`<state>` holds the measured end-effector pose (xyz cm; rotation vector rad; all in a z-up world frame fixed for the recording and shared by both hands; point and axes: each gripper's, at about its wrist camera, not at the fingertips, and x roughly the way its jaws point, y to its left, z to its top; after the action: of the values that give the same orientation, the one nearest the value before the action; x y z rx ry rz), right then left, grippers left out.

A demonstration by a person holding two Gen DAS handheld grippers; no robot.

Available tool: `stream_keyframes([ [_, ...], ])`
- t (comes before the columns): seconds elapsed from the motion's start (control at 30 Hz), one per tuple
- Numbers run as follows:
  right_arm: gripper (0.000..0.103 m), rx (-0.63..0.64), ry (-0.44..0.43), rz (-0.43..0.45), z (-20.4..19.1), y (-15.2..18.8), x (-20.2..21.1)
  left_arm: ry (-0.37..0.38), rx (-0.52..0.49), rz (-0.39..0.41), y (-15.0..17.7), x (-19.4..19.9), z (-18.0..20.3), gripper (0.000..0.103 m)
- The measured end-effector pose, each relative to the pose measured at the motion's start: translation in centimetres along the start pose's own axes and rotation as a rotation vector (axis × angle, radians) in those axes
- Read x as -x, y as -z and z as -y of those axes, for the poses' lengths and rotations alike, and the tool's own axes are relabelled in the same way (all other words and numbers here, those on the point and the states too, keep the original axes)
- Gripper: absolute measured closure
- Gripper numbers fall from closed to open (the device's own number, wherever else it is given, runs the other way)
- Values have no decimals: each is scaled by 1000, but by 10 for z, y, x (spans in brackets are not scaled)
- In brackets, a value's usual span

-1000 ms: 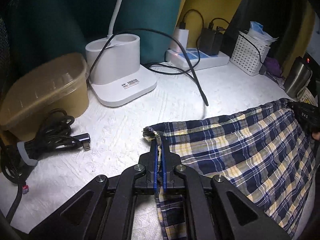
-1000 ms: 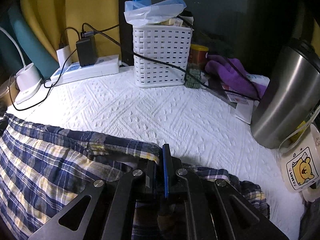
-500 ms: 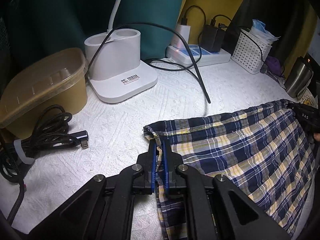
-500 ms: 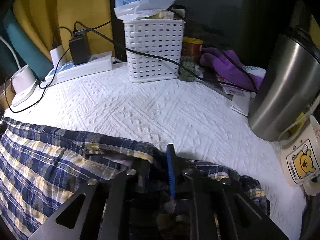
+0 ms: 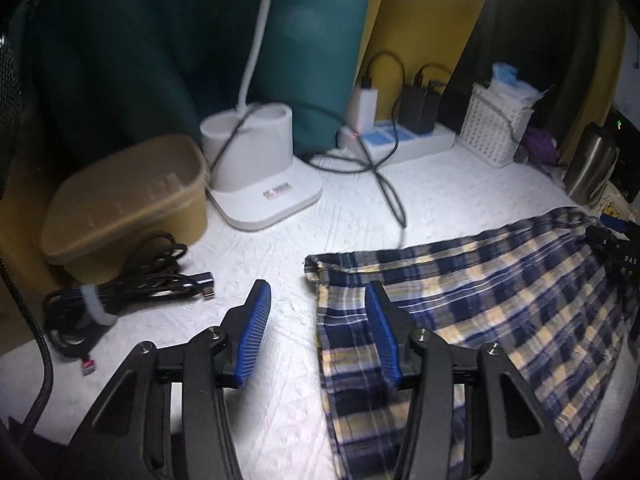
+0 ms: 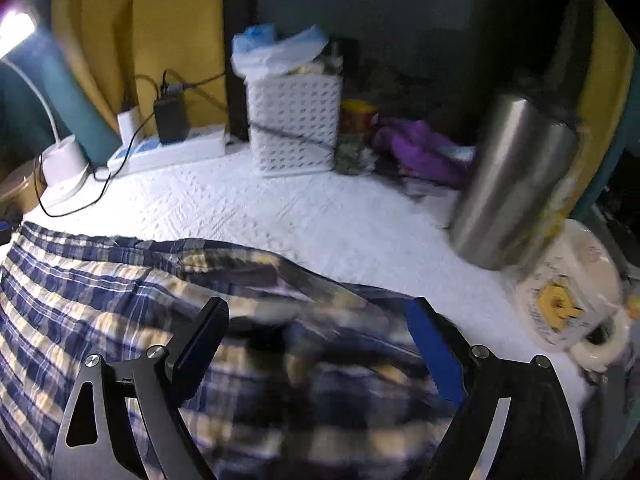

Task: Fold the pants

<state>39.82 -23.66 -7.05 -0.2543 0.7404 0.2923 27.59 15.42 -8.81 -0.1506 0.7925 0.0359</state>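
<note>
The pants (image 5: 500, 300), navy, cream and yellow plaid cotton, lie spread on the white textured tabletop (image 5: 460, 200); the left gripper (image 5: 320, 336) and right gripper (image 6: 316, 344) have just been opening and now stand released, cloth beneath but unpinched. A careless regrasp could drag the hem onto the loose black charging cable (image 5: 384, 184) or nudge the steel tumbler (image 6: 516, 184). The white perforated basket (image 6: 296, 128) holds plastic bags; the tan lidded tub (image 5: 124, 200) hides its contents.

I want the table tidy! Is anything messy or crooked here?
Yes. The plaid pants are rumpled, with a bunched ridge along their far edge by the right tongs. A loose black cable also trails across the white table cover to the pants' edge.
</note>
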Motion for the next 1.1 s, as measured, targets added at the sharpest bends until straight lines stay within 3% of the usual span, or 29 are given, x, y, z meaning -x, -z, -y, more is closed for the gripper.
stream_keyframes([
  [0.07,12,-36,11,12,12,5,11,9,3,21,4,17,4,45],
  [0.17,12,-71,29,10,31,19,22,18,1,25,14,32,11,45],
  [0.5,12,-179,29,-41,64,71,40,37,-11,-62,75,51,32,45],
  [0.8,12,-315,-90,-99,82,98,40,34,22,-109,115,72,45,45],
  [0.83,20,-305,-96,-95,79,98,42,36,23,-117,119,74,47,45],
  [0.87,35,-288,-108,-97,76,98,42,38,21,-127,123,74,49,45],
  [0.93,41,-244,-97,-102,66,97,43,32,17,-148,130,73,53,45],
  [1.0,63,-210,-106,-102,62,97,43,20,12,-145,135,75,56,45],
  [1.1,70,-187,-102,-84,60,97,47,40,20,-154,138,81,59,45],
])
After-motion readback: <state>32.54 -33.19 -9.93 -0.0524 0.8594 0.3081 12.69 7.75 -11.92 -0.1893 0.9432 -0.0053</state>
